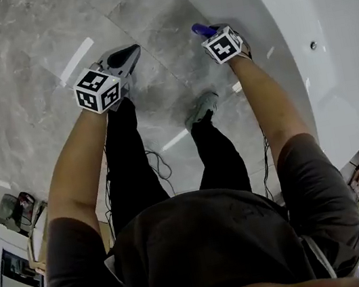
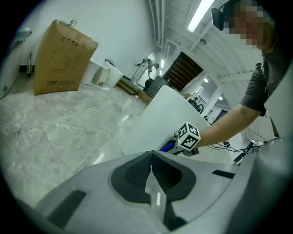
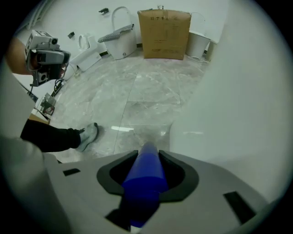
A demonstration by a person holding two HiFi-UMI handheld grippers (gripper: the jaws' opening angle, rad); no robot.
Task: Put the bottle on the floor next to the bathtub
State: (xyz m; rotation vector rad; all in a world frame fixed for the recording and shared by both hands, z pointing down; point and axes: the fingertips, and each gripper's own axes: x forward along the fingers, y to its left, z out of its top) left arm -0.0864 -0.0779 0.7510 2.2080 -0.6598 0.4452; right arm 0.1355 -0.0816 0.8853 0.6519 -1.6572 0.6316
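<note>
A person in a dark short-sleeved top stood over a polished floor [image 1: 15,72] of grey, marble-veined tiles, a hand-held gripper in each hand. The right hand-held gripper [image 1: 212,34], pointing straight down, had its dark padded jaws about half apart and pressed on a smooth blue bottle [image 3: 145,176], whose rounded body tapered away from the camera towards the floor. The bottle hung above the tiles just beside the curved outer wall of a glossy white bathtub [image 1: 307,7], at the right of the scene, and was not touching the floor. To the left, the left hand-held gripper [image 1: 127,54] had its grey, wedge-shaped jaws closed tip to tip with nothing between them, held in the air and apart from the bathtub. A light grey shoe [image 1: 201,109] rested on the tiles between the two arms. At the far wall stood a plain brown cardboard box [image 3: 164,34], square-edged and matt against the gleaming floor.
</note>
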